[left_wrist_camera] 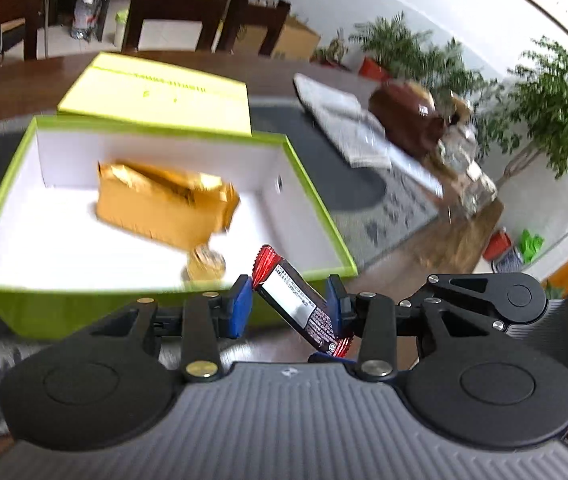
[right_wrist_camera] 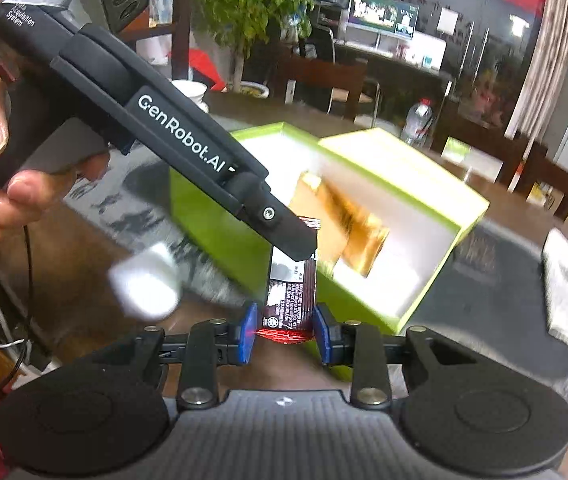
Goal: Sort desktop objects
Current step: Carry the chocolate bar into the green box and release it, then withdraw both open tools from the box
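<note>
Right wrist view: we're seeing the snack bar (right_wrist_camera: 290,292) standing upright in the air just in front of the green box (right_wrist_camera: 211,216), and the right gripper (right_wrist_camera: 285,334) is pinching its red bottom end between the blue pads. The left gripper (left_wrist_camera: 288,304) is coming in from the upper left, held by a hand (right_wrist_camera: 3,152), and its black fingertip is covering the bar's top end. In the left wrist view the bar is lying diagonally between those pads, touching the right one, but we can't tell if they're actually squeezing it.

Behind it, the box is sitting open with a gold packet (left_wrist_camera: 155,208) and a small round gold thing (left_wrist_camera: 205,266) inside. Its lid (left_wrist_camera: 155,92) is lying just behind it. A blurry white cylinder (right_wrist_camera: 143,286) is sitting left of the bar. Farther off we're getting a grey patterned mat (left_wrist_camera: 400,204), a brown pot (left_wrist_camera: 408,116) and leafy plants (left_wrist_camera: 556,108).
</note>
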`<state>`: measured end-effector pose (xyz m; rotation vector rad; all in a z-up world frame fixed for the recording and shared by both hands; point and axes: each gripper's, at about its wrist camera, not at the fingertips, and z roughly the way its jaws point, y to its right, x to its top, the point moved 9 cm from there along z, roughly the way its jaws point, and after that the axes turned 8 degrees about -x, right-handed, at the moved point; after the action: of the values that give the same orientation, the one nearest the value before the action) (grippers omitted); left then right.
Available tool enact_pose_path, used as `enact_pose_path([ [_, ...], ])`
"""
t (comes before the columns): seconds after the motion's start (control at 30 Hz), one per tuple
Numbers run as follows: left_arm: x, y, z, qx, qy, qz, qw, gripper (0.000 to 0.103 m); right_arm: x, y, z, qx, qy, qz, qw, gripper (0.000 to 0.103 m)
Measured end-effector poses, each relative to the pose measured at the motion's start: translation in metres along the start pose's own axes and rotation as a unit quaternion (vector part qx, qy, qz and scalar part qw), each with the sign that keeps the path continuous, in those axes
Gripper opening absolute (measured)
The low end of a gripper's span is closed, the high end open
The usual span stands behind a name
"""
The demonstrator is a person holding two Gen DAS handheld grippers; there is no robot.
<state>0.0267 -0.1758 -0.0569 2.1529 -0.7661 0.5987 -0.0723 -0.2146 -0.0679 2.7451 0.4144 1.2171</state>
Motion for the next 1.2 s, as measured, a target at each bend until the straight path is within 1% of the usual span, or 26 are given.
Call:
enact_pose_path([
  [0.17,0.040,-0.020,0.005,0.012,0.033,-0.013,0.9993,0.041,0.038,0.017,0.025,-0.012,0.014,-0.008,1.000,0.030],
  [0.33,0.072,-0.048,0.025,0.023,0.039,-0.027,0.9986,0.041,0.066,0.036,0.065,-0.009,0.004,0.007,1.000,0.026],
  [0.4,0.080,-0.060,0.036,0.030,0.037,-0.031,0.9984,0.041,0.069,0.042,0.082,-0.009,-0.008,0.015,1.000,0.026],
  [0.5,0.082,-0.081,0.051,0.042,0.024,-0.048,0.9976,0.041,0.067,0.048,0.110,0.000,-0.033,0.027,0.999,0.026],
  [0.6,0.082,-0.094,0.057,0.040,0.027,-0.060,0.9971,0.041,0.062,0.050,0.128,-0.002,-0.053,0.028,0.998,0.026],
  [0.67,0.081,-0.099,0.057,0.042,0.027,-0.065,0.9967,0.041,0.059,0.051,0.134,0.000,-0.059,0.030,0.998,0.027],
  [0.77,0.077,-0.104,0.053,0.045,0.025,-0.070,0.9962,0.041,0.057,0.053,0.135,-0.003,-0.057,0.031,0.998,0.027],
  [0.9,0.070,-0.100,0.038,0.046,0.032,-0.069,0.9960,0.042,0.057,0.057,0.130,-0.010,-0.049,0.041,0.998,0.031],
  [0.93,0.068,-0.098,0.033,0.046,0.034,-0.068,0.9961,0.042,0.060,0.058,0.127,-0.011,-0.043,0.045,0.998,0.034],
  [1.1,0.057,-0.085,0.001,0.052,0.051,-0.053,0.9959,0.047,0.067,0.053,0.097,-0.015,-0.007,0.045,0.999,0.044],
  [1.2,0.046,-0.077,-0.019,0.056,0.058,-0.045,0.9957,0.048,0.069,0.044,0.077,-0.013,0.015,0.042,0.999,0.052],
])
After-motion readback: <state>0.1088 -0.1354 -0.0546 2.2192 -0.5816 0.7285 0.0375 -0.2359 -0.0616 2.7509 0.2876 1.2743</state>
